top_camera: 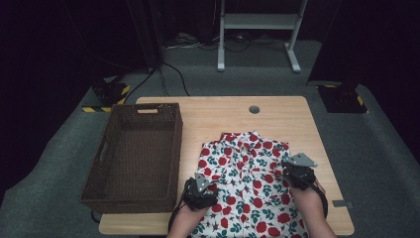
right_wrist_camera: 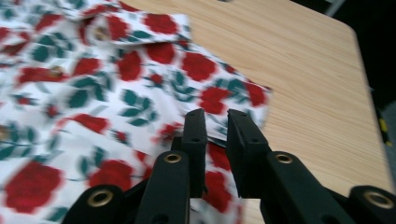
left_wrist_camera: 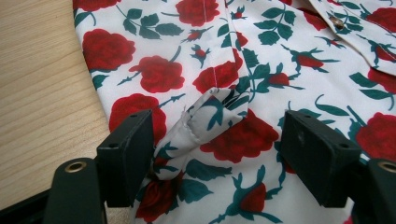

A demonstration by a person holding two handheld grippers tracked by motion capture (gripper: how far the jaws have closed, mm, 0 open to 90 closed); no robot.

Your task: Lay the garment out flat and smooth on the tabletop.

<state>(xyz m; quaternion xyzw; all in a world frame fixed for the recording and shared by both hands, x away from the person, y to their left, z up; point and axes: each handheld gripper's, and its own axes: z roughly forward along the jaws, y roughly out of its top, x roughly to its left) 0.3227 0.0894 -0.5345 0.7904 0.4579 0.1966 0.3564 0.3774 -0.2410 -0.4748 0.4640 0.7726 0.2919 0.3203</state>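
The shirt (top_camera: 247, 183) lies on the table (top_camera: 277, 116), buttoned side up, collar away from the person, its lower part running off the near edge. The sides appear already folded in. The left gripper (top_camera: 200, 191) sits over the shirt's left edge with jaws wide apart around a raised fold of cloth, gripping nothing. The right gripper (top_camera: 298, 173) is at the right edge, jaws nearly closed; whether cloth is pinched cannot be told. The basket (top_camera: 141, 153) stands empty just left, so further folding and stowing likely remain.
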